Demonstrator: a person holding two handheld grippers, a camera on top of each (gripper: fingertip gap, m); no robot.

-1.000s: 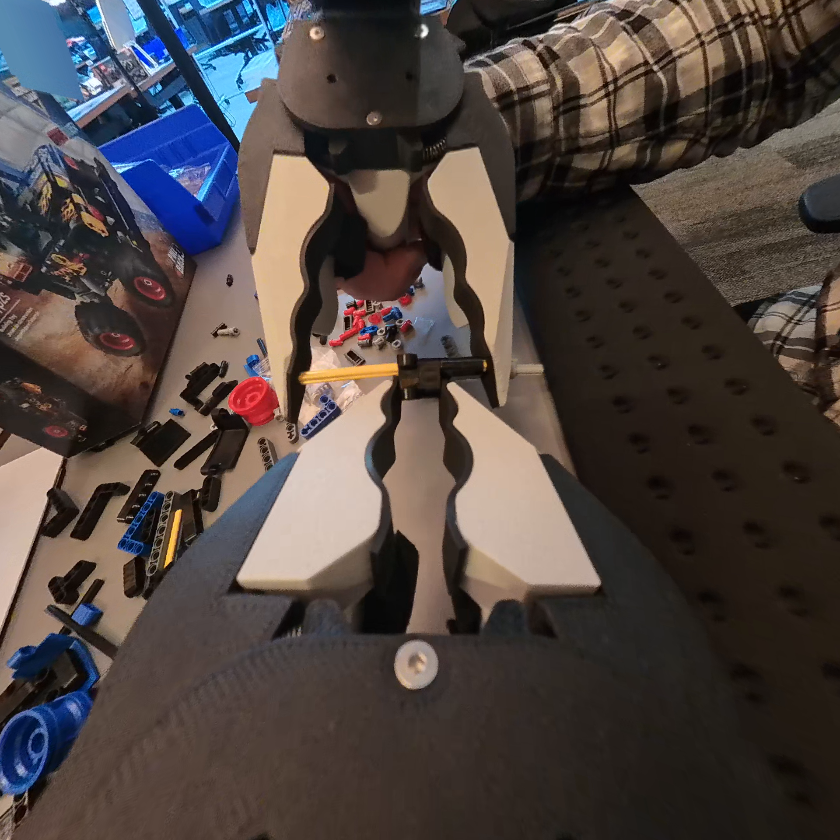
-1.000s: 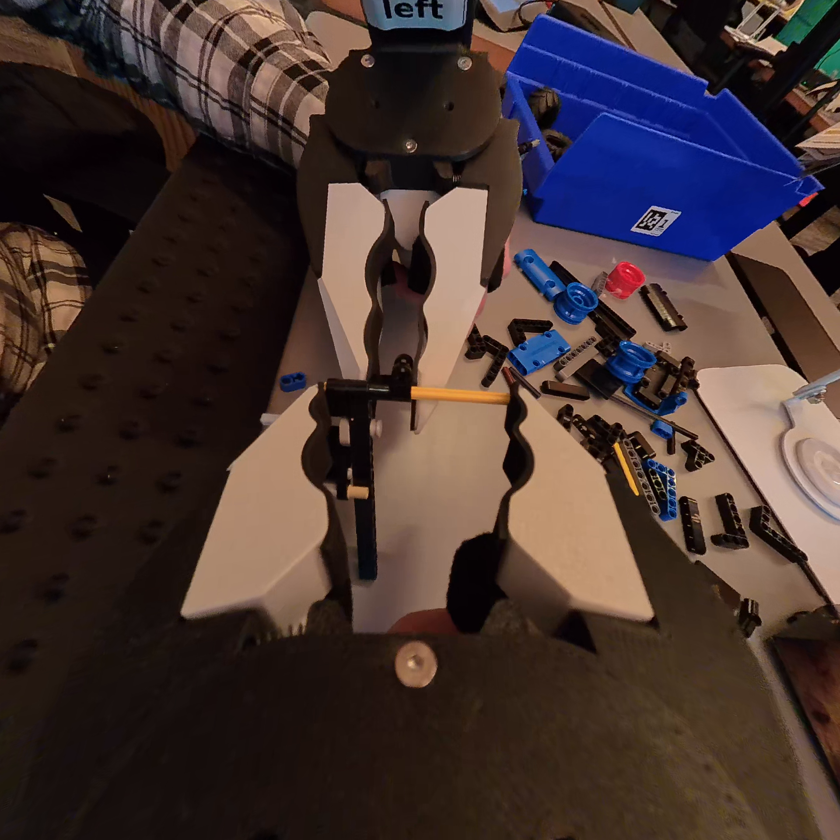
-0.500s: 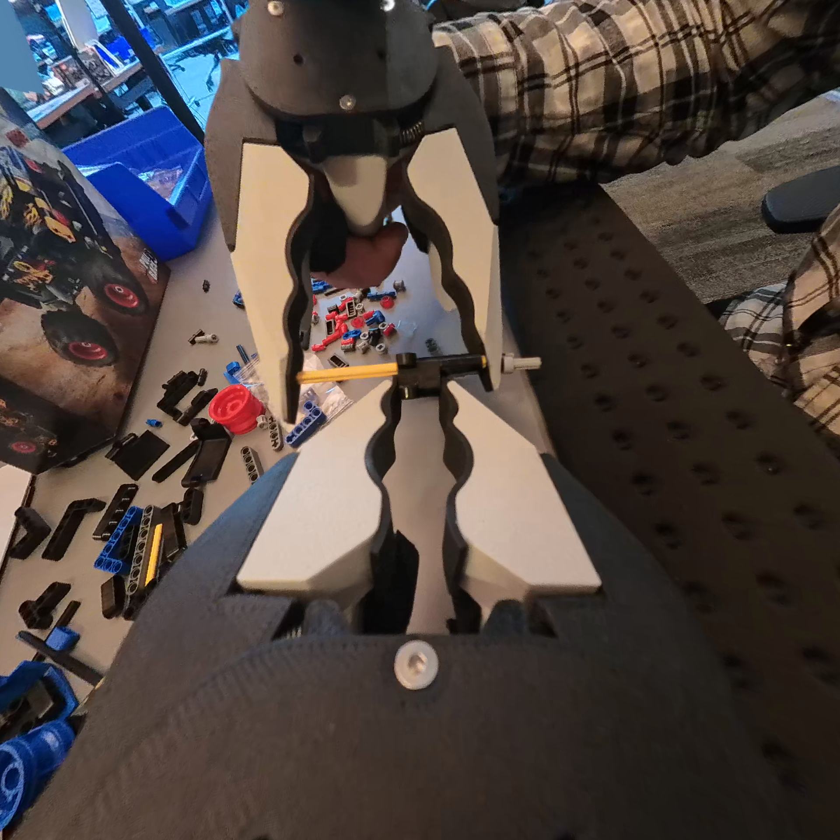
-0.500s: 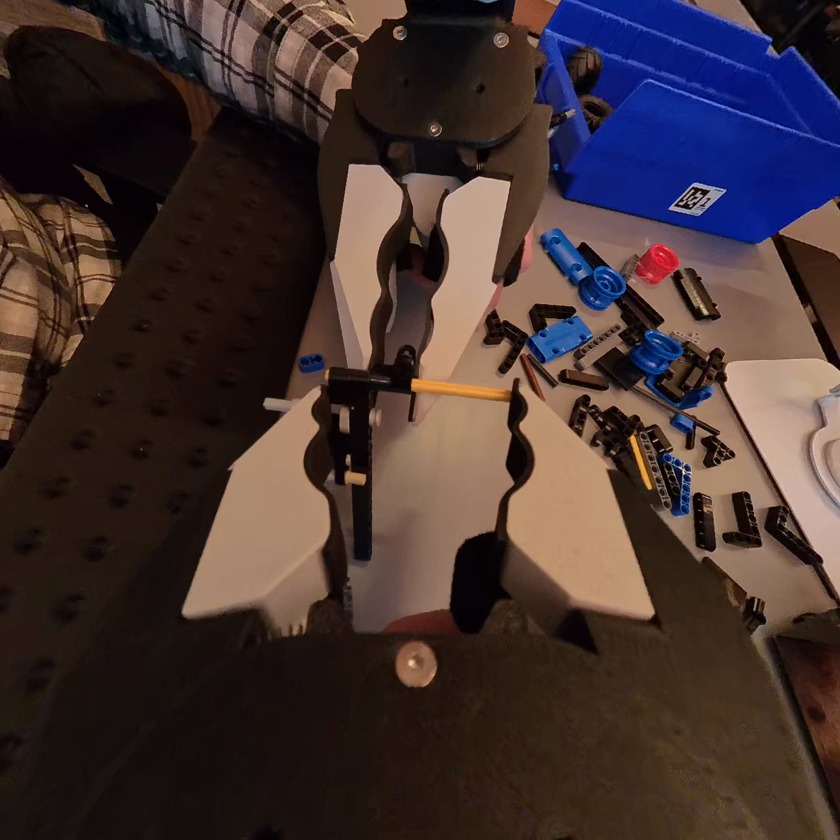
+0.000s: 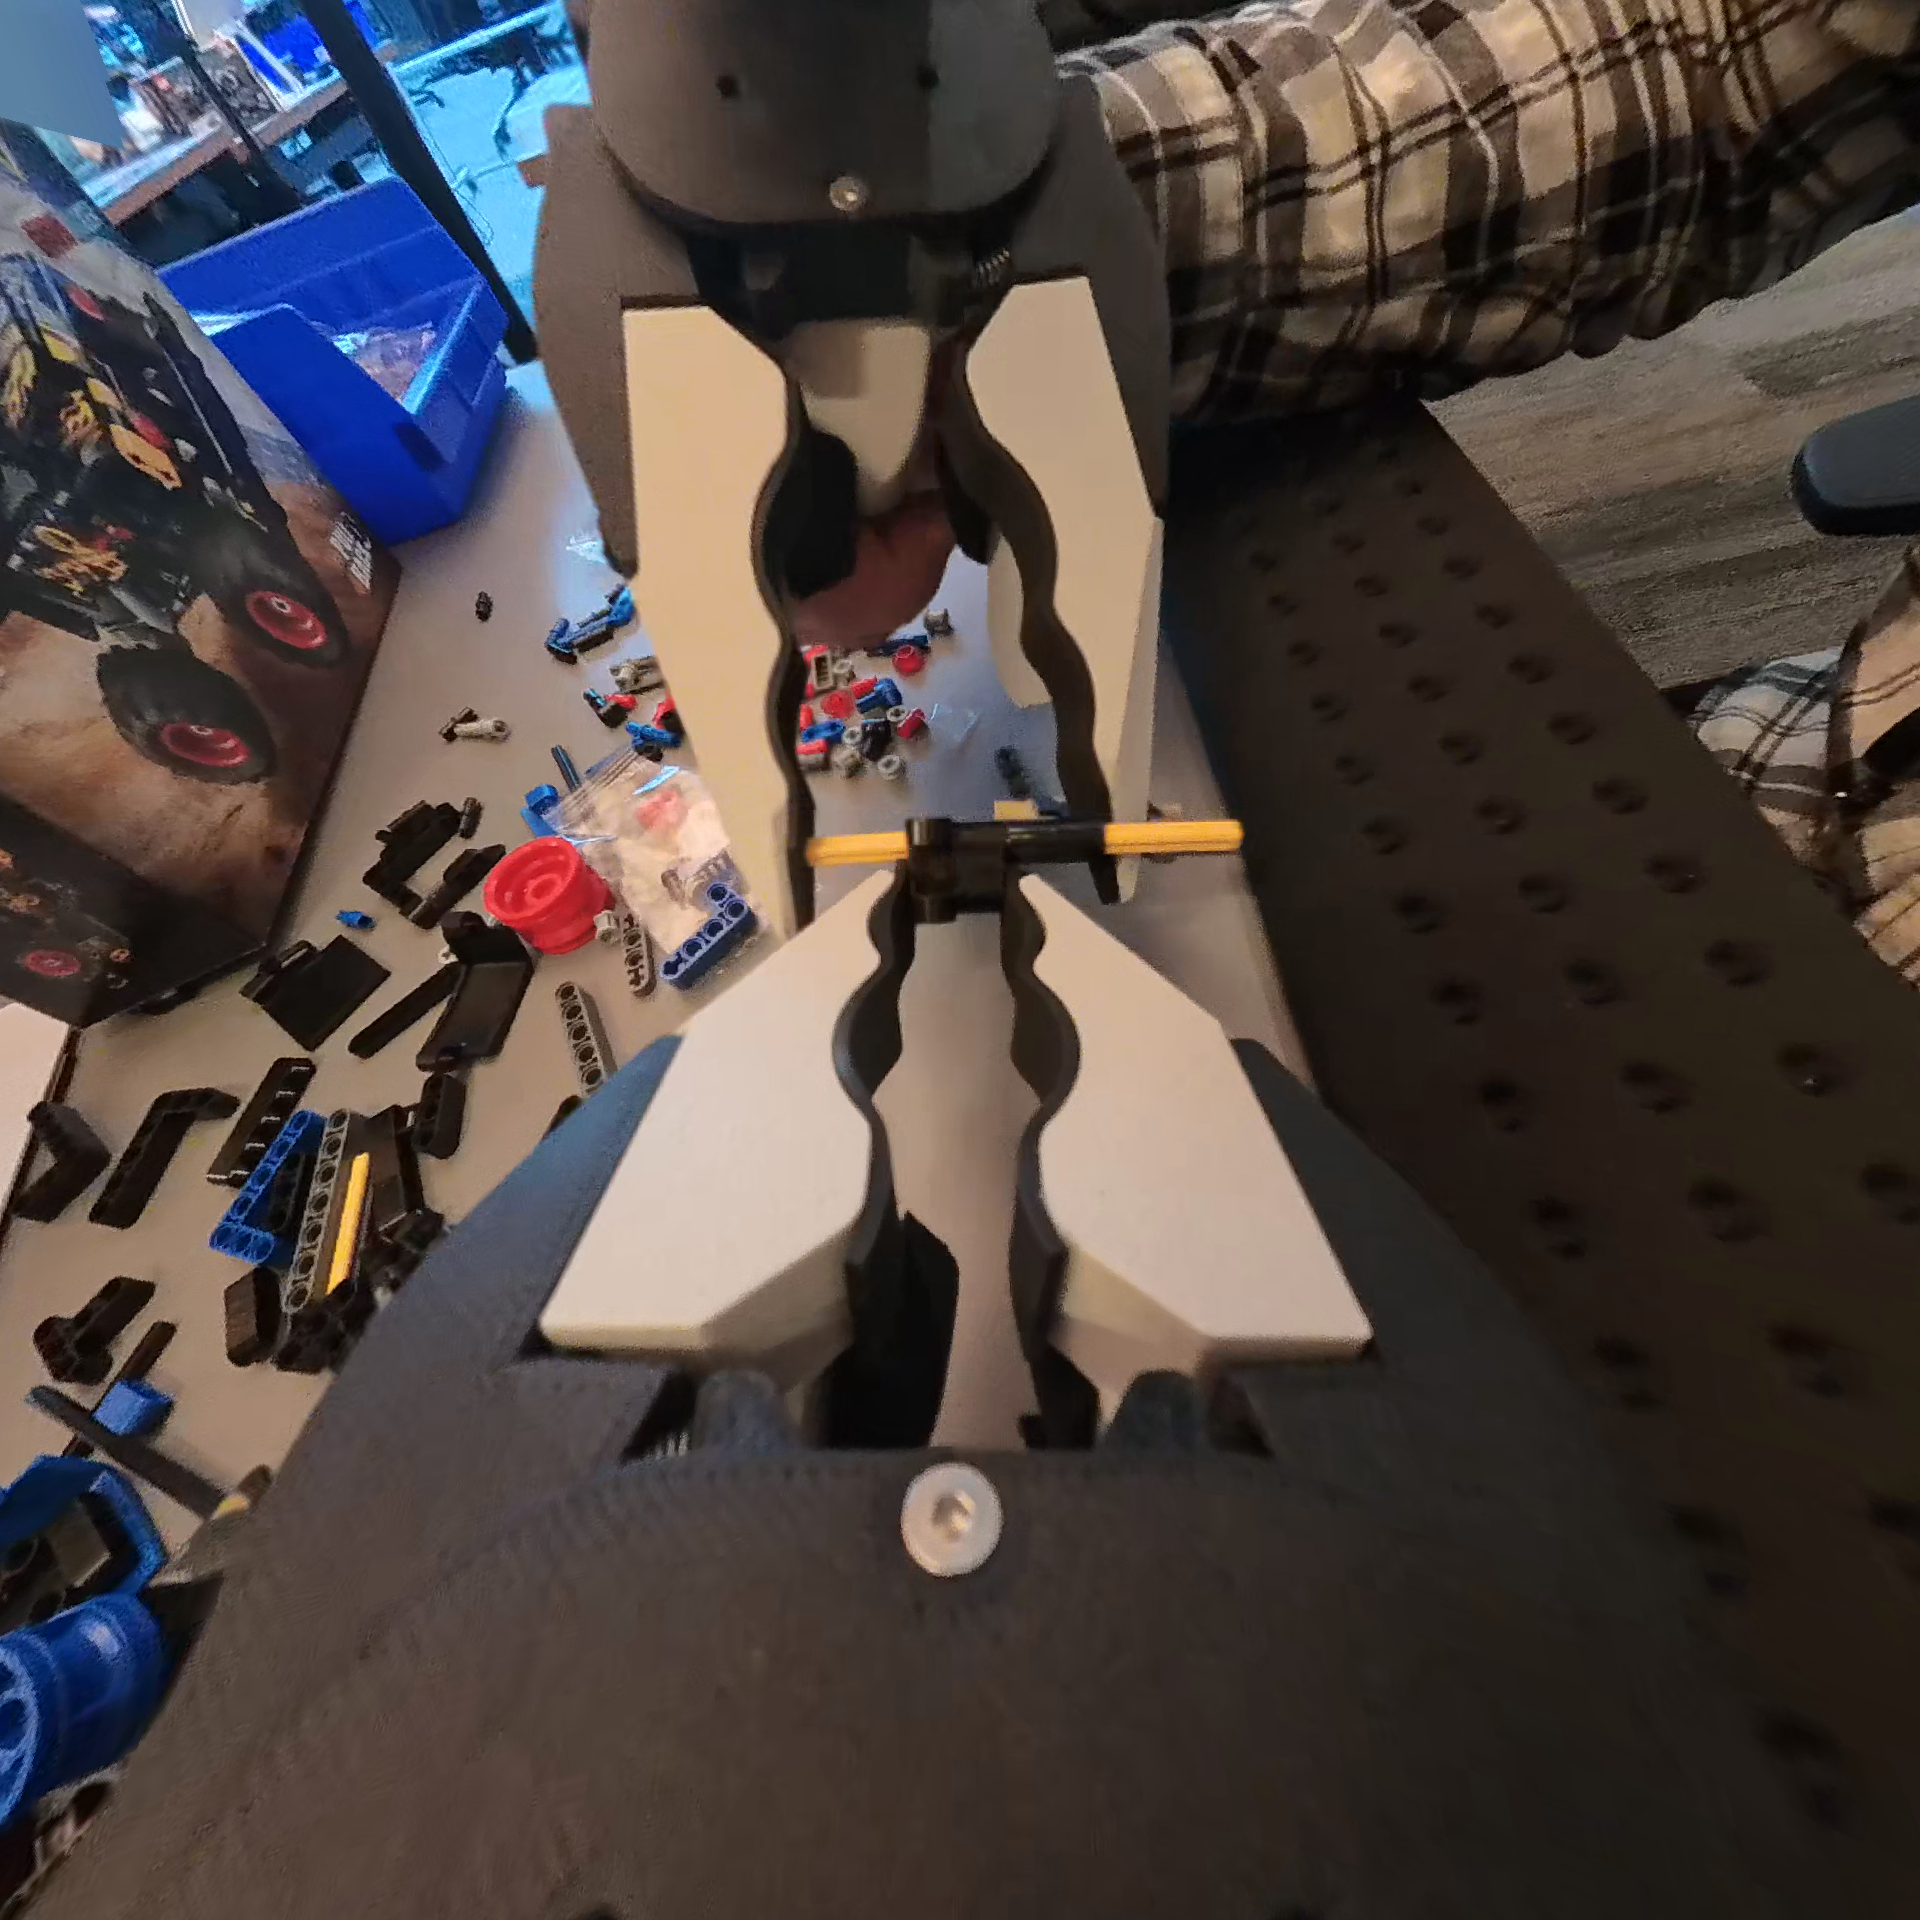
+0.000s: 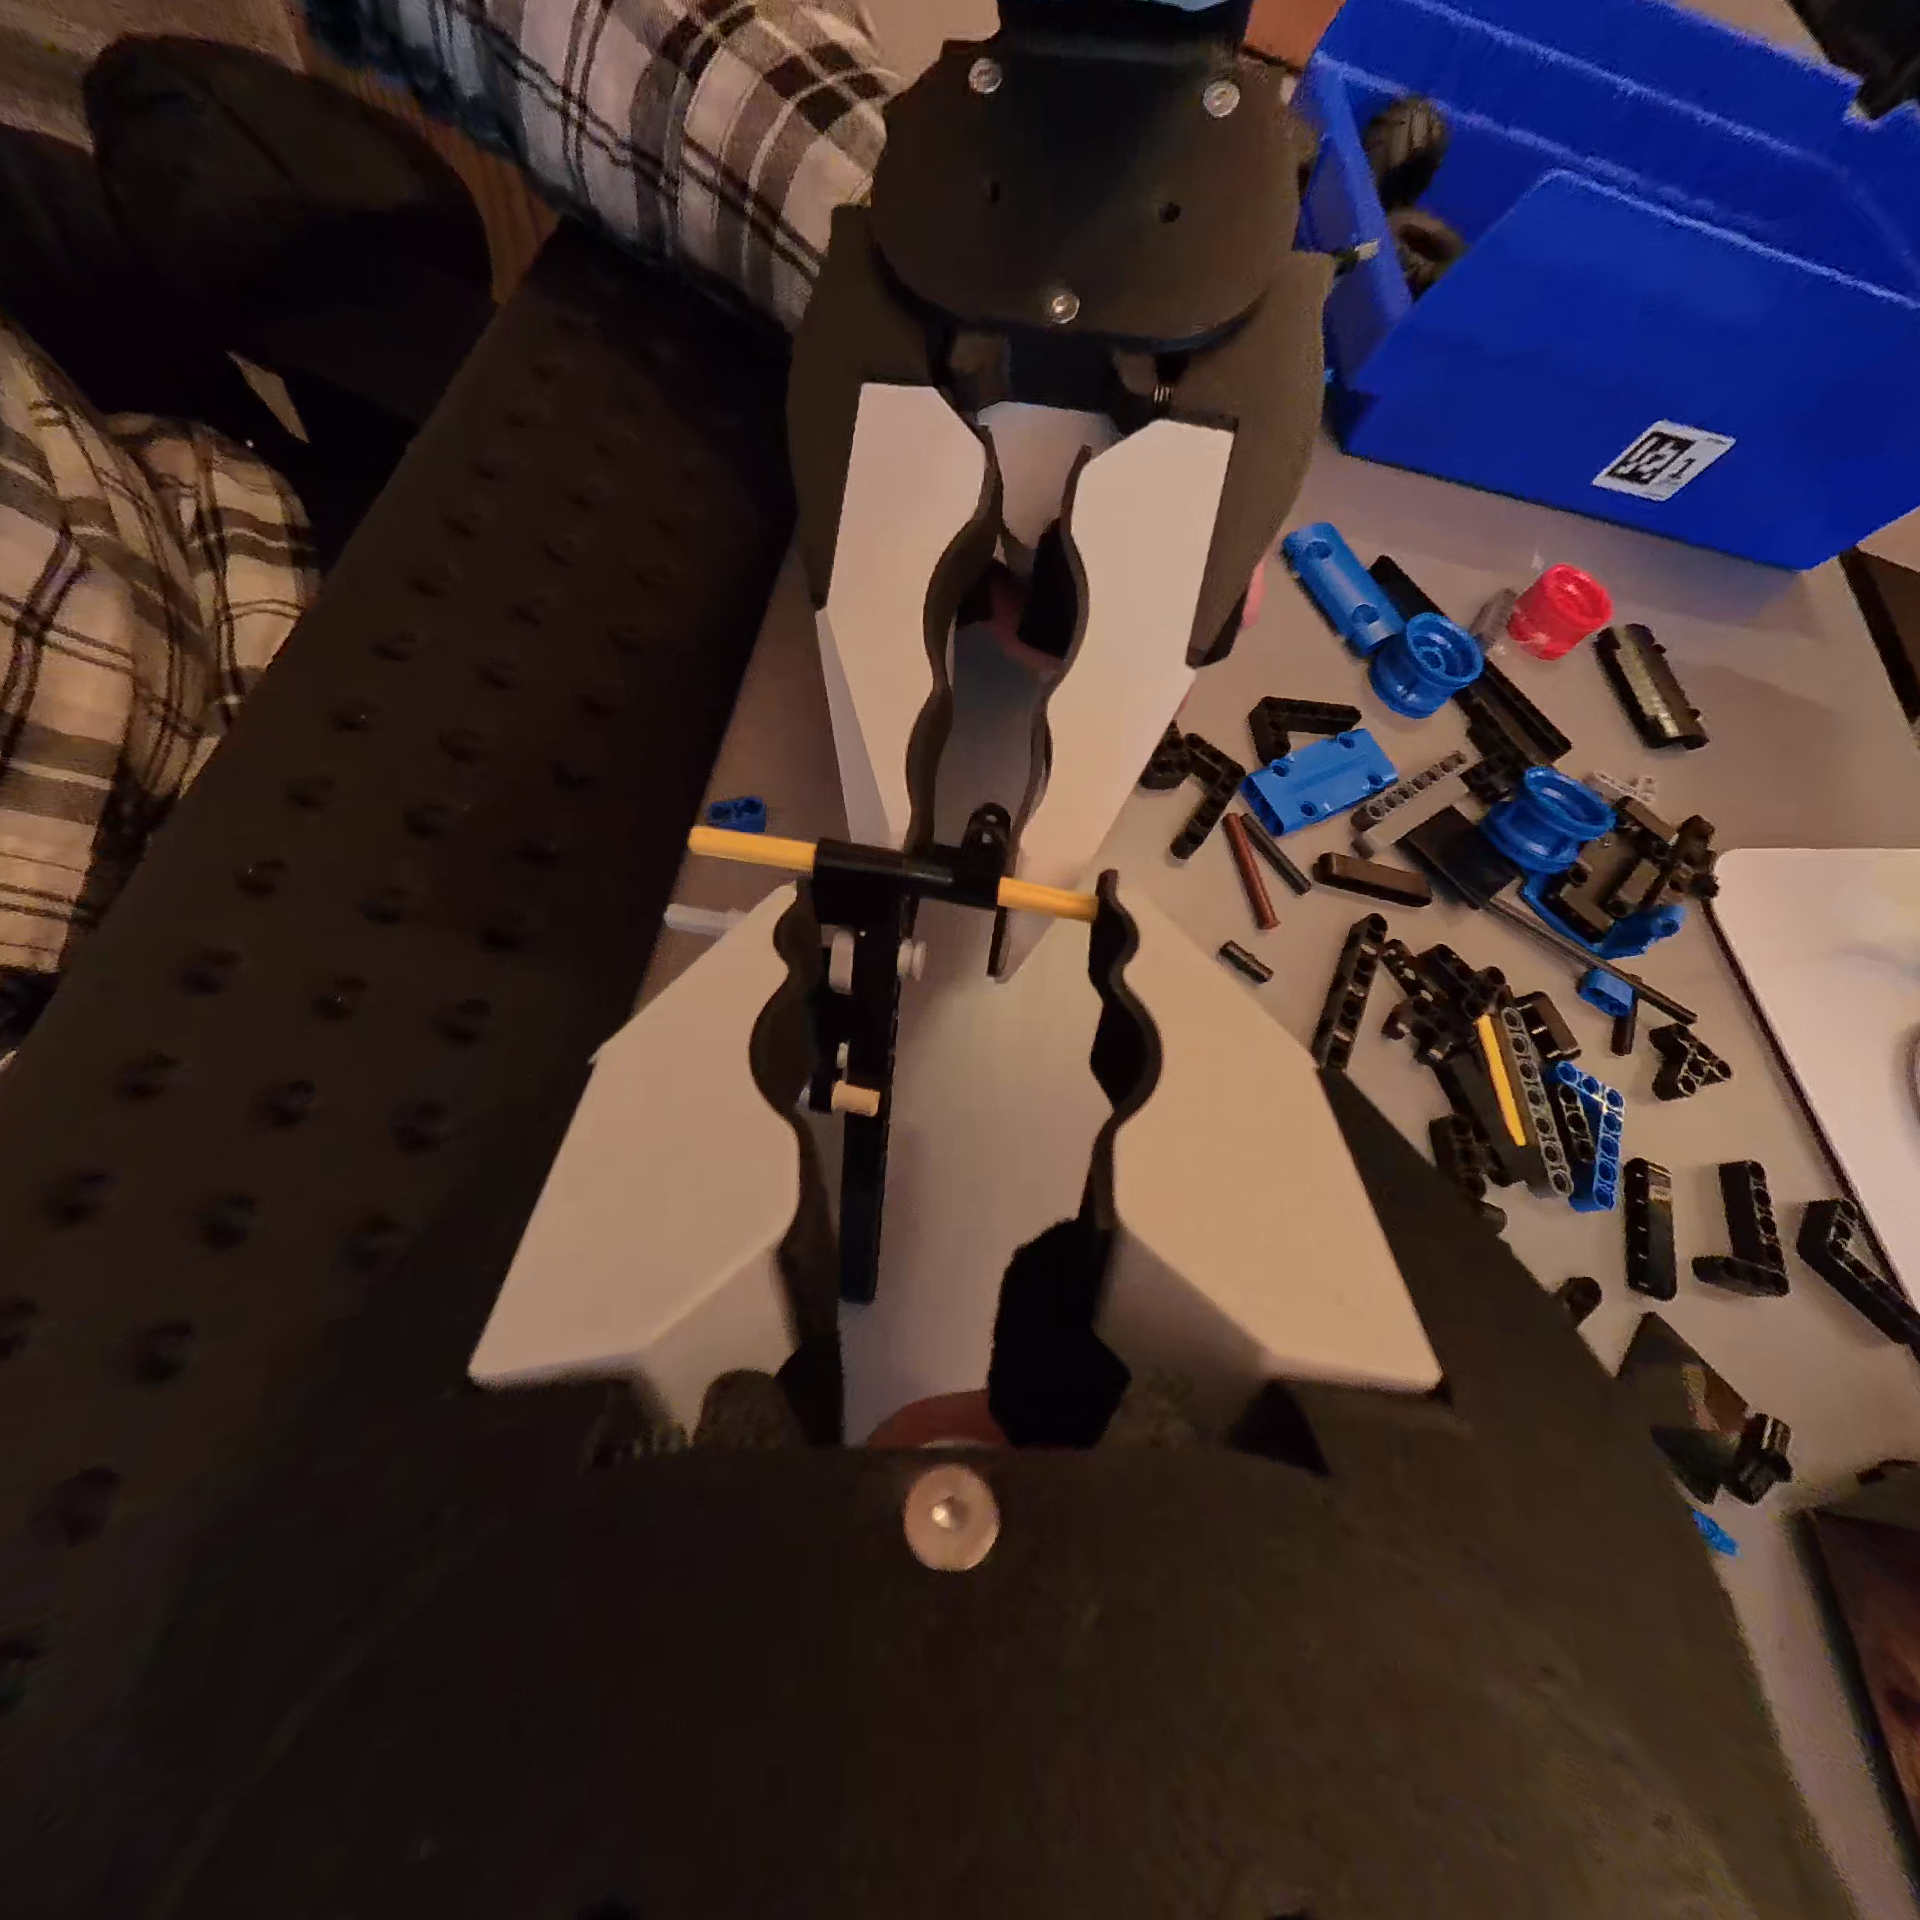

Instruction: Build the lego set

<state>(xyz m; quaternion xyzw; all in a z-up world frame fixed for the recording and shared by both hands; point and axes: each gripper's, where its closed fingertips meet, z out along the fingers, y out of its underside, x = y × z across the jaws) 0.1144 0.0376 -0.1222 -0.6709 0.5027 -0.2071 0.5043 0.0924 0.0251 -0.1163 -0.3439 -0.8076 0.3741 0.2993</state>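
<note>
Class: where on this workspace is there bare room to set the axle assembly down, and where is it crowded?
The black perforated mat beside the grey table is bare. The table strip under the left gripper and right gripper, next to the mat, is free. Crowded: the loose parts between the blue bin and the white board.

Yellow axle (image 5: 1174, 837) thru black connector (image 5: 951, 868). Grippers w/ white fingers (image 5: 748, 1164), black wavy pads. Blue bin (image 6: 1662, 343), red wheel hub (image 5: 545, 896), blue hubs (image 6: 1425, 665) (black beams scattered), grey table (image 5: 416, 748). Sleeve (image 5: 1455, 177): black-white plaid.
</note>
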